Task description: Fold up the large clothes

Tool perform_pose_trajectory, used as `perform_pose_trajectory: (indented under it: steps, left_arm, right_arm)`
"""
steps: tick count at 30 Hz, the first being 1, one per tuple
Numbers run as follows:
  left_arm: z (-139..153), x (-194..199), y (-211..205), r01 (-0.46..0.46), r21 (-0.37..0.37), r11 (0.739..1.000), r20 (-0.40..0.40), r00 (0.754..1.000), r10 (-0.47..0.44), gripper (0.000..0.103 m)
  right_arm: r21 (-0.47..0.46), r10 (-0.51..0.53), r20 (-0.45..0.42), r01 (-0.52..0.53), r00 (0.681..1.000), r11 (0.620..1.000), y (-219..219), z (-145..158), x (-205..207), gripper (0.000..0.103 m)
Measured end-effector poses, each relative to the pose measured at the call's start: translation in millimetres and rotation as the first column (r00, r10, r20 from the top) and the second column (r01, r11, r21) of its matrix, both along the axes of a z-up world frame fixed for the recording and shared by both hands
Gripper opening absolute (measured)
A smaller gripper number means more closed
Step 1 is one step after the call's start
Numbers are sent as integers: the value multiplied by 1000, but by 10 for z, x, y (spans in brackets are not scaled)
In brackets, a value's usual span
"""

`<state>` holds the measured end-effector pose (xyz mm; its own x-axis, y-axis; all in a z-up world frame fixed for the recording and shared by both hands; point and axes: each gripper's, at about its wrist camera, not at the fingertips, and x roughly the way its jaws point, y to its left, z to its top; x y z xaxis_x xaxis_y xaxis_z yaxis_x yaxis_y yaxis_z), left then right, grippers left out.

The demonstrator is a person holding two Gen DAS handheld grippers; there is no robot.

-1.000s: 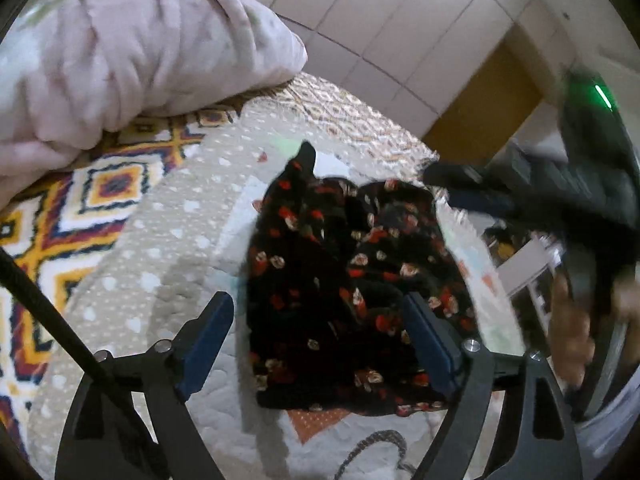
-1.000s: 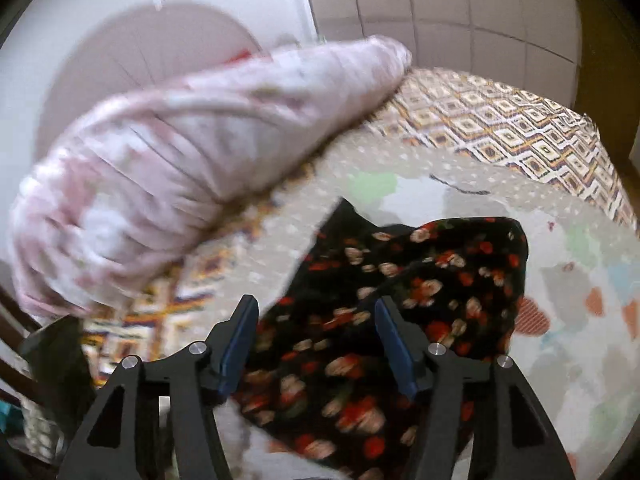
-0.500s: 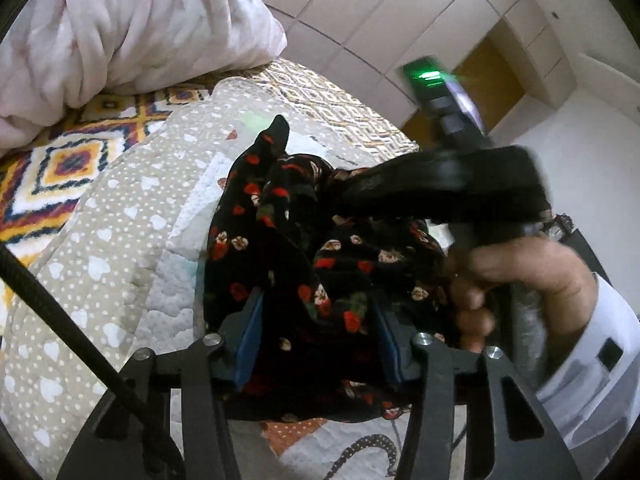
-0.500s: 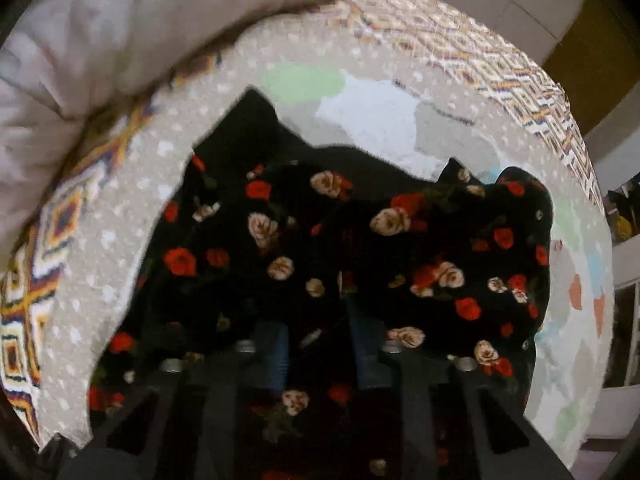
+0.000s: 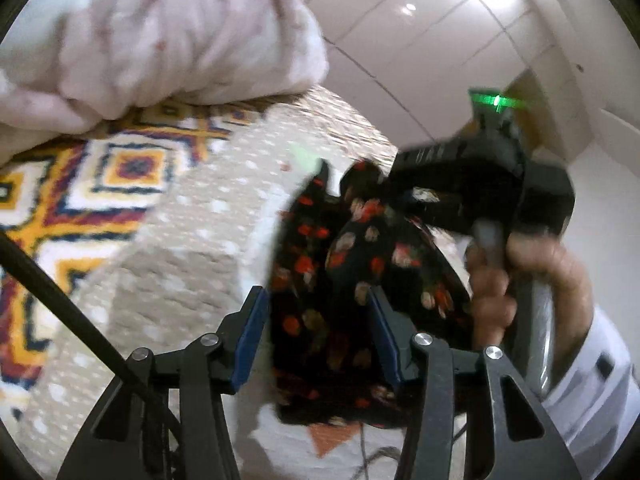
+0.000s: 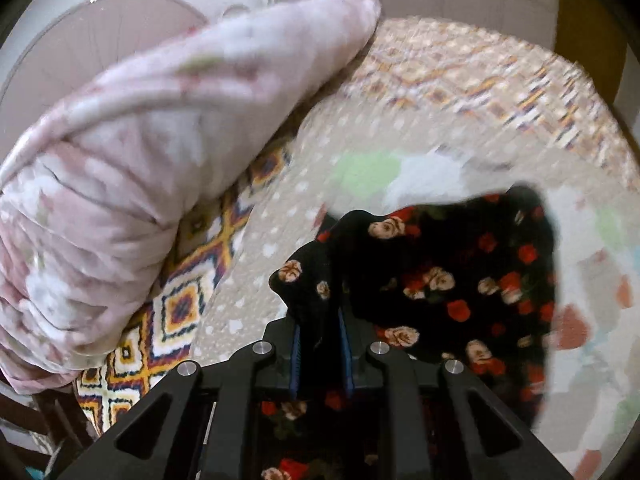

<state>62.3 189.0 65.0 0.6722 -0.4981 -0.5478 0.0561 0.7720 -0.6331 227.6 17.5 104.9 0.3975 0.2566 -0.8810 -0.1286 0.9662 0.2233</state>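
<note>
The black floral garment [image 5: 352,288] is a bunched, partly folded heap on the bed's beige dotted quilt [image 5: 192,248]. My left gripper [image 5: 318,328] stands partly open with the garment's near edge between its blue pads, not pinched. In the right wrist view my right gripper [image 6: 320,344] is shut on a fold of the garment [image 6: 460,280] and holds it lifted off the quilt [image 6: 280,232]. The right gripper's black body [image 5: 480,188], held by a hand, shows in the left wrist view at the garment's far right.
A big pink bundled duvet [image 5: 152,36] lies at the back left, also seen in the right wrist view [image 6: 140,152]. A bright geometric patterned bedspread [image 5: 80,184] lies under the quilt. White tiled walls stand behind.
My right gripper has closed on a fold of the garment and lifted it. My left gripper has opened a little and drawn back from the cloth.
</note>
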Motion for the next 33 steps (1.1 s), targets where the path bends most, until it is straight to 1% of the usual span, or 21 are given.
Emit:
perform_pose_trajectory:
  steps: [2,4,6,8,10,12,13,15,17,19,20,21,22,25,26,27,28,29,31,32,33]
  left_arm:
    - [-35,48,123,-31,-10,999,-14,999,31,49]
    - [-54,66,239,-57,-31,998,-27,998,56,49]
    - [-59,77,259,-69,-29,997,-29,997,68,49]
    - [-63,115,168,-62,14,998,-34,997,63,49]
    - [-115,184,13,-25,67,997,-61,998,29,49]
    - [-191,220,-97,4,89,996,-90,996,4,49]
    - [-208,222,-114,10,92,996,-92,996,-1,49]
    - [-201,216,-109,18,88,996,-90,996,-11,49]
    - [-208,203,-113,23,85,996,-94,995,-15,49]
    - [-226,201,-122,26,82,996,-100,995,-17,49]
    - [-233,205,-133,27,83,996,-101,995,-18,49]
    - [-231,202,-140,28,89,996,-99,995,-19,49]
    - [-223,200,-155,28,100,995,-95,995,-18,49]
    - [-197,207,-193,19,150,988,-79,997,-7,49]
    - [-188,201,-203,12,173,985,-77,997,1,49]
    - [-185,198,-208,13,179,984,-73,997,1,49]
    - [-175,193,-204,16,170,985,-72,997,-4,50]
    - [-160,181,-196,17,165,986,-67,998,-6,53]
    - [-109,133,-188,5,173,985,-42,999,3,57]
    - [-87,107,-188,-4,186,983,-31,999,10,59]
    - [-68,78,-196,-15,205,979,-20,1000,20,60]
  right_arm:
    - [-2,30,-35,-30,999,1000,148,-282,-7,17]
    - [9,23,-42,-23,999,1000,186,-464,-37,18]
    - [43,8,-42,-6,999,999,129,-551,-44,20]
    - [87,-8,-48,12,999,996,49,-558,-30,23]
    - [116,0,-56,7,998,993,-1,-538,-22,26]
    - [126,15,-59,-7,998,992,-17,-460,-20,32]
    - [131,24,-56,-17,998,991,-23,-391,-25,39]
    - [157,43,-23,-39,999,987,-45,-190,-52,45]
    - [189,58,35,-64,998,980,-90,45,-94,45]
    - [175,67,89,-82,994,981,-102,206,-98,44]
    - [158,59,97,-74,994,985,-93,213,-71,33]
    - [139,53,74,-62,996,988,-69,148,-15,25]
    - [105,44,28,-47,999,993,-30,1,62,17]
    - [-7,21,-70,-21,997,1000,55,-468,192,17]
    - [0,9,-74,-9,997,1000,51,-583,207,17]
    - [18,-2,-61,3,998,1000,39,-610,207,19]
    - [29,-14,-52,15,999,999,32,-587,205,20]
    - [38,-18,-45,20,999,999,20,-527,190,20]
    - [41,-22,0,22,1000,999,-31,-322,102,23]
    - [32,-32,27,31,999,999,-73,-198,23,30]
    - [34,-45,59,43,997,998,-154,-57,-101,35]
